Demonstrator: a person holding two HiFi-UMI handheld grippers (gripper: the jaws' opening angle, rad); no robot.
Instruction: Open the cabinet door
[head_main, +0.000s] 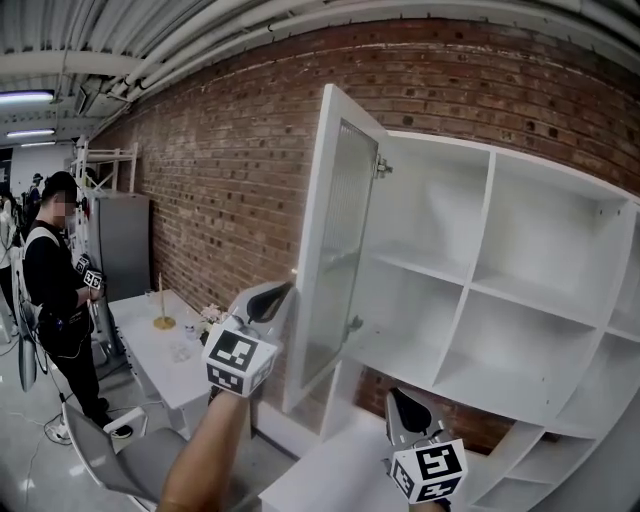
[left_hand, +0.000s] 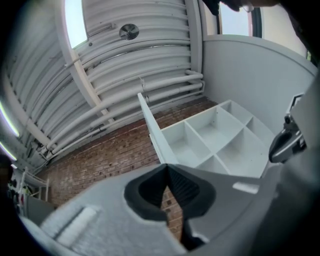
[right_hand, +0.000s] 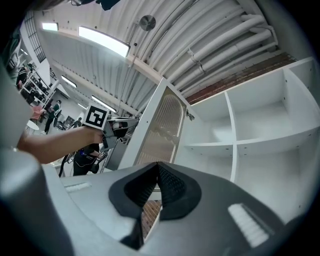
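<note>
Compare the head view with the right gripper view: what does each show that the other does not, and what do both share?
Only the head view: a low white table at the left with a gold stand on it, and the right gripper seen from outside with its marker cube. Only the right gripper view: a lit ceiling light strip and the right gripper's jaws, together with nothing between them. Both: the open cabinet door, the white shelves, and the left gripper near the door's edge.

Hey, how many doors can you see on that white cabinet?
1: a white-framed ribbed-glass door, swung open at the left end of the white cabinet. It runs past the picture's right edge, so others may be hidden.
</note>
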